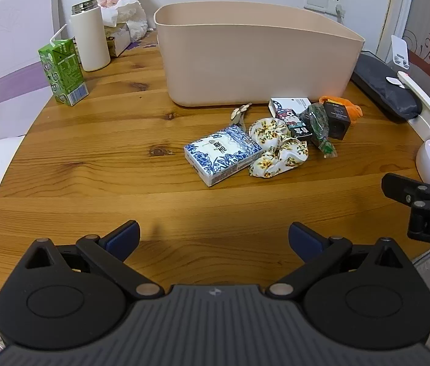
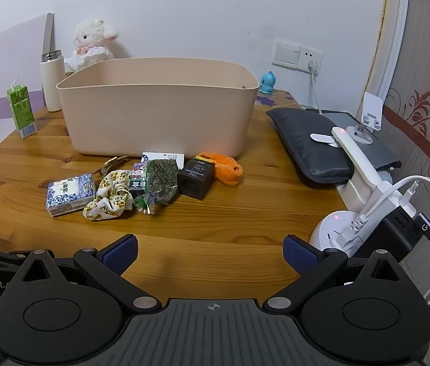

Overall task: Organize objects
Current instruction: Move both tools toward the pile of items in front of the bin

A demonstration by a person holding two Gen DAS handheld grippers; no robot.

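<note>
A beige bin (image 1: 254, 64) (image 2: 157, 113) stands at the back of the round wooden table (image 1: 93, 164) (image 2: 245, 213). In front of it lies a cluster: a blue-and-white tissue pack (image 1: 222, 154) (image 2: 70, 194), a floral scrunchie (image 1: 278, 149) (image 2: 109, 196), a green wrapped packet (image 1: 320, 128) (image 2: 160, 180), a black cube box (image 1: 338, 119) (image 2: 196, 177), an orange cloth (image 1: 352, 108) (image 2: 225, 167) and a patterned card box (image 1: 291, 116). My left gripper (image 1: 214, 241) is open and empty, near the front edge. My right gripper (image 2: 210, 251) is open and empty, also short of the cluster.
A green drink carton (image 1: 62, 71) (image 2: 21, 111), a white flask (image 1: 90, 38) (image 2: 51, 80) and a plush lamb (image 1: 120, 3) (image 2: 91, 42) stand at the back left. A dark pouch (image 2: 309, 143), a white lamp base (image 2: 333, 231) and cables crowd the right edge.
</note>
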